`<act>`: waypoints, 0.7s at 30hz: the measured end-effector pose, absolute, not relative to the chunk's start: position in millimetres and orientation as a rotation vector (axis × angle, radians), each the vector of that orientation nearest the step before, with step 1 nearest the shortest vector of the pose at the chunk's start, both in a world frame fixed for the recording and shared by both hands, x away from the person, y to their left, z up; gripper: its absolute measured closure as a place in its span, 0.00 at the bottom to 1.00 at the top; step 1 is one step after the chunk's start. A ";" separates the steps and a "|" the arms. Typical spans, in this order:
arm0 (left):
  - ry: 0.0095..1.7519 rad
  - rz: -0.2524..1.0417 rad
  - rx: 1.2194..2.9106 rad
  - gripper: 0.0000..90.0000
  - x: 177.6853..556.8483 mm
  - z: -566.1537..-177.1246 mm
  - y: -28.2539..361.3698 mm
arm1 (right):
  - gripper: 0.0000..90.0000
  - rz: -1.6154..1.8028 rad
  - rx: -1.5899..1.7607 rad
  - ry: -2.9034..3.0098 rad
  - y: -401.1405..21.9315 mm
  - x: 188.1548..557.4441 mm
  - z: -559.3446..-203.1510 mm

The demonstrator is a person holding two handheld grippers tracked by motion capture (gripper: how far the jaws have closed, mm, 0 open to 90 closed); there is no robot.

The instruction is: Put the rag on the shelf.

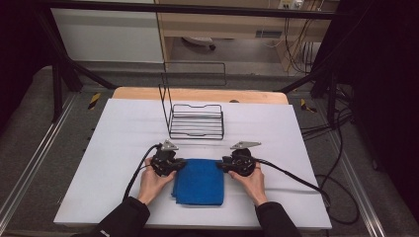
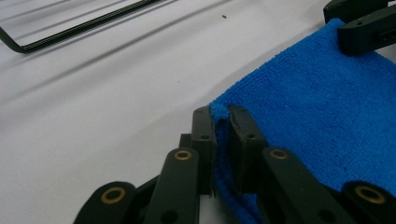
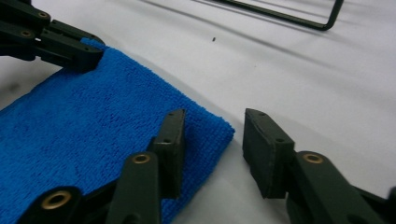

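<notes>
A folded blue terry cloth (image 1: 199, 181) lies flat on the white worktop (image 1: 118, 133), in the lower middle of the high view, just below a black wire rack (image 1: 196, 121). The cloth is nearly a square; its slightly longer side runs from the top of the frame toward the bottom edge, and its far edge lies across the frame, between the two grippers.

The left gripper (image 1: 174, 166) is at the upper left corner of the cloth. In the left gripper view its jaws stand narrow and pinch that corner (image 2: 219, 111) between them.

The right gripper (image 1: 223, 166) is at the upper right corner. In the right gripper view its jaws stand partly apart: one jaw rests over the cloth (image 3: 93, 135) near the corner, the other is over the bare worktop beside it, and the pads do not press the fabric.
</notes>
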State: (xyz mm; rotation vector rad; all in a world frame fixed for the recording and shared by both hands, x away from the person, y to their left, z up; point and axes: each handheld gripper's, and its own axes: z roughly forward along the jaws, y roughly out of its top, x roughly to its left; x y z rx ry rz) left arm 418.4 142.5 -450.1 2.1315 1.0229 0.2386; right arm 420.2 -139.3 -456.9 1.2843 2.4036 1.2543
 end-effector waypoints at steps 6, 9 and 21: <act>1.019 0.240 2.128 0.90 418.3 -450.5 143.2 | 0.82 1.277 1.316 2.422 -138.1 419.4 -457.6; 1.017 0.236 2.125 0.90 418.5 -450.8 143.7 | 0.87 1.285 1.341 2.426 -137.6 419.9 -457.7; 1.029 0.189 2.103 0.92 420.8 -450.1 147.5 | 0.95 1.312 1.372 2.421 -139.1 419.2 -454.2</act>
